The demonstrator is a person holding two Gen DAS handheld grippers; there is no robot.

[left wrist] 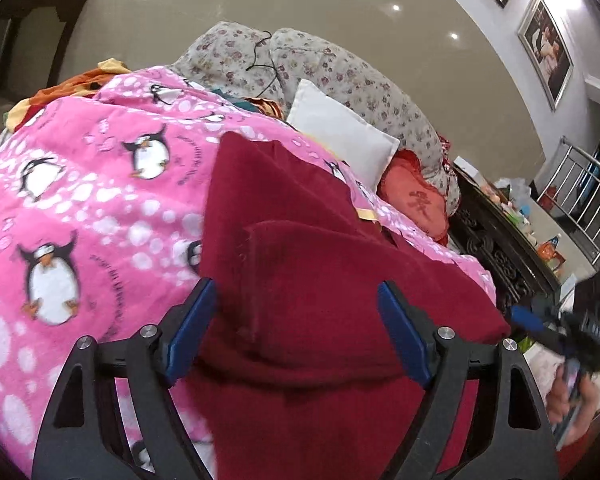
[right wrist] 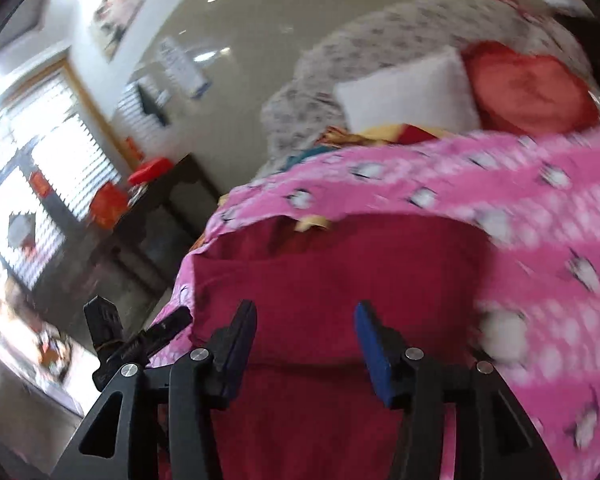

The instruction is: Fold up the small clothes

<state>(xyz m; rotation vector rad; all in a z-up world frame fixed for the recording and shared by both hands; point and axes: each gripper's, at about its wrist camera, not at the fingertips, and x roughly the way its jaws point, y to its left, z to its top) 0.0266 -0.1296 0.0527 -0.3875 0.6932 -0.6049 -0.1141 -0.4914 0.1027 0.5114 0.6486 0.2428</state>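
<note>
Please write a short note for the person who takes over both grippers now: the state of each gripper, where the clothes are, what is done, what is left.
Left gripper: open, above the dark red garment, holding nothing.
Right gripper: open over the same garment, nothing between the pads.
The garment lies on the pink penguin blanket, with one flap already folded over.
More clothes sit in a pile at the blanket's far edge.
Left: probably finish folding the red garment, then the pile.
</note>
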